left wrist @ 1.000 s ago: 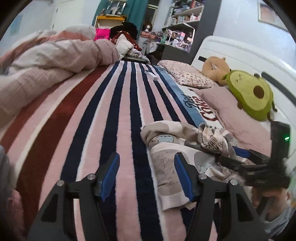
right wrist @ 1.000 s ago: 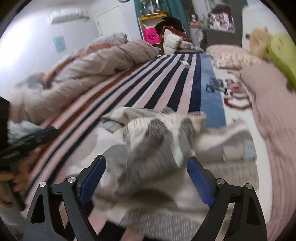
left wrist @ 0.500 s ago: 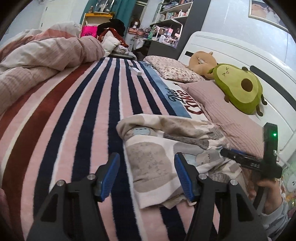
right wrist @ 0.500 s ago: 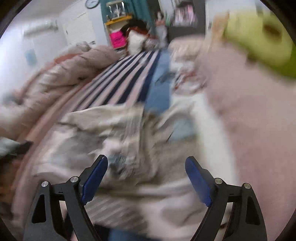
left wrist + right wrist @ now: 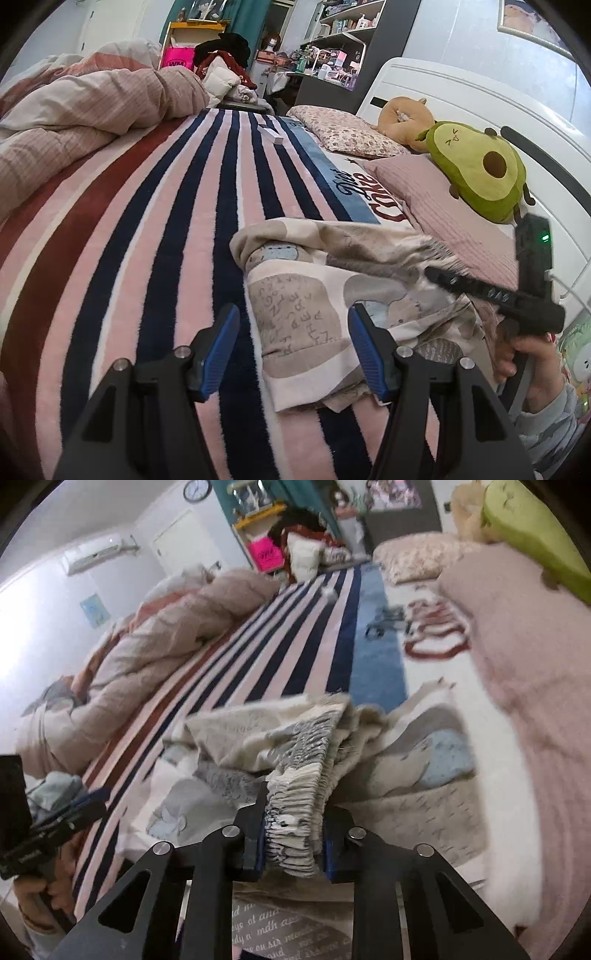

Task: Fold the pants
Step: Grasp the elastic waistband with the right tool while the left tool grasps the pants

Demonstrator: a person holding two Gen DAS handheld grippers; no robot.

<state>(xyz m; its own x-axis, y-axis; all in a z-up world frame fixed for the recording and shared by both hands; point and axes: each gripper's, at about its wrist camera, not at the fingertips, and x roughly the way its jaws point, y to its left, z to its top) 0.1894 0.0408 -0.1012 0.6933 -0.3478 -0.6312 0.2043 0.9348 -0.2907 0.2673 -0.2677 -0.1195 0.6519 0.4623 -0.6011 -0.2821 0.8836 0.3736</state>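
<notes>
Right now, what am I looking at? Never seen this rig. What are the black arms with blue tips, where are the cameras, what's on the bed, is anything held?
No robot here: a person holds a two-finger tool in each hand, and a fisheye camera on each looks forward along its fingers. The left view shows the left tool, open, nothing gripped, over the edge of the pants. The other hand and tool appear at its right edge. The right view shows the right tool, whose jaws have just closed on the pants' gathered waistband. The pants lie crumpled on a striped blanket. Farther back are pillows, an avocado plush and a bunched duvet.
</notes>
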